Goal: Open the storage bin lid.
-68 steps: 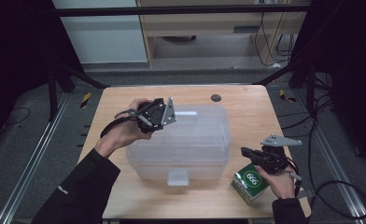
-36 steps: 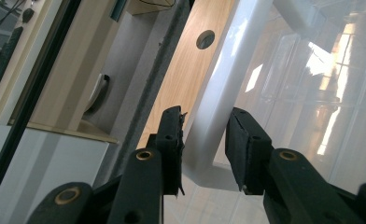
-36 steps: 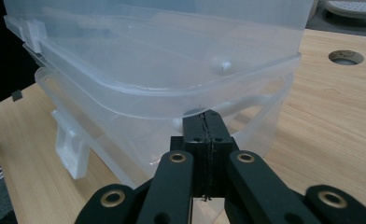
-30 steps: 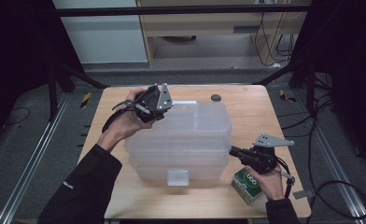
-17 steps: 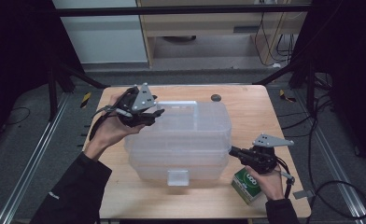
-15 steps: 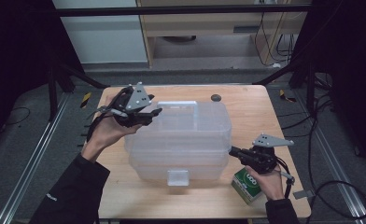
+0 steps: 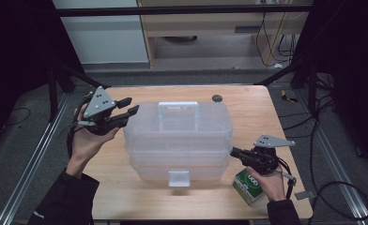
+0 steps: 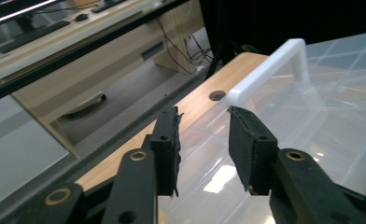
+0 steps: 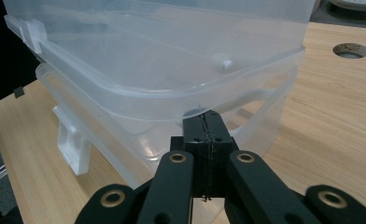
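High view looks down on a wooden table [image 7: 126, 197] with a clear plastic storage box [image 7: 180, 138] standing near its middle, a white carry handle [image 7: 178, 107] on the lid and a white latch [image 7: 178, 178] hanging on the front wall that faces the person. At the box's left end the left gripper [image 7: 128, 107] is held in a raised hand [image 7: 86, 140], its grey three-cornered plate on top and its tips reaching just over the lid's left edge; its jaws have just been closing, yet they stand apart with nothing between them. Left gripper view looks along those two black jaws over the translucent lid [image 8: 312, 116], with a clear gap between the pads and the white handle [image 8: 270, 65] beyond them. At the box's right end the right gripper [image 7: 233, 152] lies low over the table with its tips at the box's lower right corner, and its jaws are pressed together on nothing. Right gripper view has the closed jaws meeting right under the overhanging rim of the lid [image 9: 186, 84], at the seam above the box's base [image 9: 246, 121]; whether they touch the plastic cannot be told. Just right of the box's front corner, beside the right hand [image 7: 271, 183], a small green and white carton [image 7: 248, 186] sits on the table. Behind the box, a dark round hole [image 7: 216, 98] marks the tabletop.
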Available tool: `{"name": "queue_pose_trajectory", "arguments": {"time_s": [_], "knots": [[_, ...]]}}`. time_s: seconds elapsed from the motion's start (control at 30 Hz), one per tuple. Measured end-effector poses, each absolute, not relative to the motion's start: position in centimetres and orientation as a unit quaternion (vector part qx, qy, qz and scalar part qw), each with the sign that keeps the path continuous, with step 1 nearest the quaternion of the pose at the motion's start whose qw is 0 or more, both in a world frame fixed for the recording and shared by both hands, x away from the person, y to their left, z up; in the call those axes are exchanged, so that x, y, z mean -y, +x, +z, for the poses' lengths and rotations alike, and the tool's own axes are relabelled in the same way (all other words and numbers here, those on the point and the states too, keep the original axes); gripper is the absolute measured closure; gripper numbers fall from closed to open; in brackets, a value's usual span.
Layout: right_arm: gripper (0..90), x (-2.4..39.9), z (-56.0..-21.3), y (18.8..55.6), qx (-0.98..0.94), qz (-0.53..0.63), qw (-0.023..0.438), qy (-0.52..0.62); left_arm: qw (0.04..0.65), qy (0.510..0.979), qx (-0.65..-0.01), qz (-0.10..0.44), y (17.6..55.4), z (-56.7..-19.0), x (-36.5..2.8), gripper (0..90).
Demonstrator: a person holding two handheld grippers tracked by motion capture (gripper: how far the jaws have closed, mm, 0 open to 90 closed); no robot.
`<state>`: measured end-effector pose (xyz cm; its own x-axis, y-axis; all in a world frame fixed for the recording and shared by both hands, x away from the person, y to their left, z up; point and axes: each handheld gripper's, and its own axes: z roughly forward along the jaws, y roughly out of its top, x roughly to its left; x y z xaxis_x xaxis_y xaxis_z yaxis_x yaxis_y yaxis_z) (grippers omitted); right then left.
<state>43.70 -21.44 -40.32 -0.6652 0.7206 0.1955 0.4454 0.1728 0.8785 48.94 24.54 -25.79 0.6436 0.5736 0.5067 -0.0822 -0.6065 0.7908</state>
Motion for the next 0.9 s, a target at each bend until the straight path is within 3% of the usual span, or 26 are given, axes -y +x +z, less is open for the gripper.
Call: {"name": "queue_pose_trajectory", "arguments": {"time_s": [0.53,0.9], "knots": [[90.0,21.3,-40.3,43.7,-0.755,0.513,0.132,0.386,0.445,0.765,-0.232,0.404,46.1,-30.1,-31.8,88.3],[90.0,21.3,-40.3,43.7,-0.755,0.514,0.132,0.385,0.434,0.778,-0.273,0.363,45.8,-34.8,-33.5,89.7]]}}
